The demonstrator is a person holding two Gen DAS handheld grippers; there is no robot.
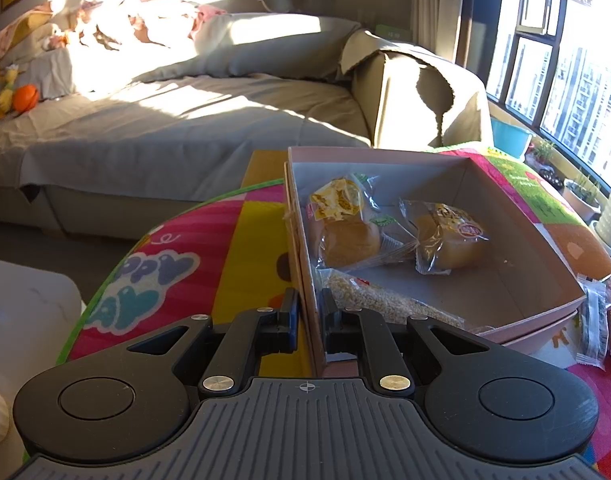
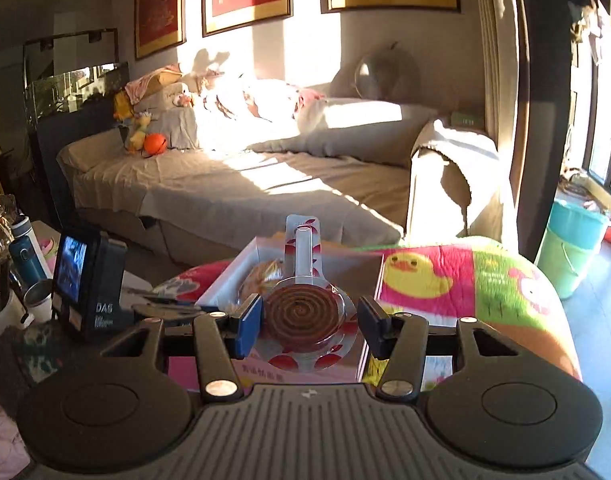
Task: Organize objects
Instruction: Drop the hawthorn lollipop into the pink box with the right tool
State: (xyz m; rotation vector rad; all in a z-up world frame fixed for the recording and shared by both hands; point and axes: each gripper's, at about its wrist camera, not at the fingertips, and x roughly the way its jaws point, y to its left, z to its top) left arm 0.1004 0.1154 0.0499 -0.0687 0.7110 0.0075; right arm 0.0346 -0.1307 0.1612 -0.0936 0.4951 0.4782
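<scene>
- Left claw [image 1: 310, 312]: black two-finger unit, fingers drawn close and clamped on the near side wall of the shallow pale-pink cardboard box [image 1: 517, 216]; one finger sits outside the wall, the other inside.
- Right claw [image 2: 310, 322]: fingers spread apart, one on each side of the brown spiral-rolled snack in a clear, red-printed lollipop-shaped wrapper [image 2: 303, 310]. Neither pad appears to touch it, so no grip is evident; what carries the snack cannot be told from this view.
- Box contents: two round golden cakes in crinkled clear wrappers, one to the left [image 1: 345, 224] and one to the right [image 1: 449, 240], lying just beside each other; a clear packet of pale grainy bar [image 1: 369, 292] lies along the near wall. The right half of the box floor is bare.
- Support: counter under a bright multicoloured quilted cover with cartoon prints [image 1: 225, 248].
- Loose stock: small sachets [image 1: 595, 320] lie on the cover just outside the box's right corner.
- Handling advice, step judged to be loading the spiral snack:
  - keep the left clamp steady so the light box neither slides nor tips;
  - close on the disc's rim gently, since the wrapper looks slippery and the roll crushable;
  - set it on the bare floor, away from the cakes;
  - spread the fingers only once it rests flat.
</scene>
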